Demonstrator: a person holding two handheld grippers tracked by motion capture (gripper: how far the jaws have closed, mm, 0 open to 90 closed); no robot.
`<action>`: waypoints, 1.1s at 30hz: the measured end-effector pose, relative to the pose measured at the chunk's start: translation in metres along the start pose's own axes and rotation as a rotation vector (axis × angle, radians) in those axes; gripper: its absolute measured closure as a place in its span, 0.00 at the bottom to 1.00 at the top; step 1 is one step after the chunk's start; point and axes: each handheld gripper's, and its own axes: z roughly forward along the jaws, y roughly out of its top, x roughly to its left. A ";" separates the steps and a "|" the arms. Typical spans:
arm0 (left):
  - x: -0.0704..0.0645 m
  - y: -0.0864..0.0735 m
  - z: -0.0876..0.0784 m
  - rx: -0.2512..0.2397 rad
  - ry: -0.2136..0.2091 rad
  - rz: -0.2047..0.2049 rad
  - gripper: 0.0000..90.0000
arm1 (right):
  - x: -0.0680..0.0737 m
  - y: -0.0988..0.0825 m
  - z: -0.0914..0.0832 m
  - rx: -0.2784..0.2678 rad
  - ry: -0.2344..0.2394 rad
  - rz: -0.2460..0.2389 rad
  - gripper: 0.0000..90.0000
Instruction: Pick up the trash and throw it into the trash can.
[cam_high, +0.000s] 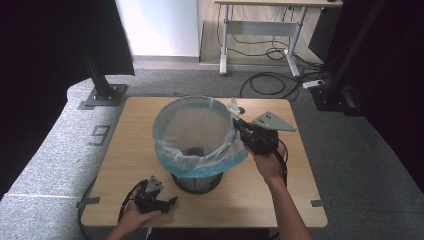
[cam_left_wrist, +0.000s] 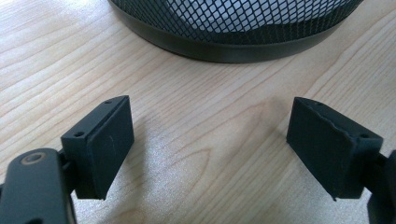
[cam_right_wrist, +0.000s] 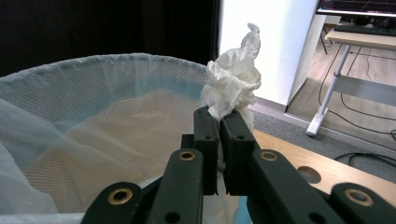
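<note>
A black mesh waste bin (cam_high: 197, 181) lined with a pale blue plastic bag (cam_high: 192, 145) stands mid-table. My right gripper (cam_high: 238, 121) is at the bin's right rim, shut on a crumpled white tissue (cam_high: 233, 107). In the right gripper view the tissue (cam_right_wrist: 233, 79) sticks up from the pinched jaws of that gripper (cam_right_wrist: 219, 122), with the bag's rim (cam_right_wrist: 93, 63) just beyond. My left gripper (cam_high: 165, 204) rests low on the table at the front left, near the bin's base (cam_left_wrist: 224, 44). Its jaws stand wide apart, open and empty (cam_left_wrist: 210, 149).
The wooden table (cam_high: 130, 150) has bare room left and right of the bin. A round hole (cam_right_wrist: 309, 174) is in the tabletop near my right gripper. Black frame posts (cam_high: 102, 85) stand at the far corners. A desk (cam_high: 265, 25) and floor cables (cam_high: 270, 82) lie beyond.
</note>
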 end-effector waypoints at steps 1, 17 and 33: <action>0.000 0.000 0.000 -0.001 0.000 0.000 0.16 | 0.001 0.001 0.000 -0.002 0.003 -0.003 0.95; 0.000 0.000 0.000 -0.001 0.000 -0.001 0.16 | 0.020 0.011 0.014 0.003 0.054 -0.042 0.94; 0.000 0.000 0.000 -0.001 0.000 -0.001 0.16 | 0.036 0.021 0.030 0.024 0.105 -0.079 0.87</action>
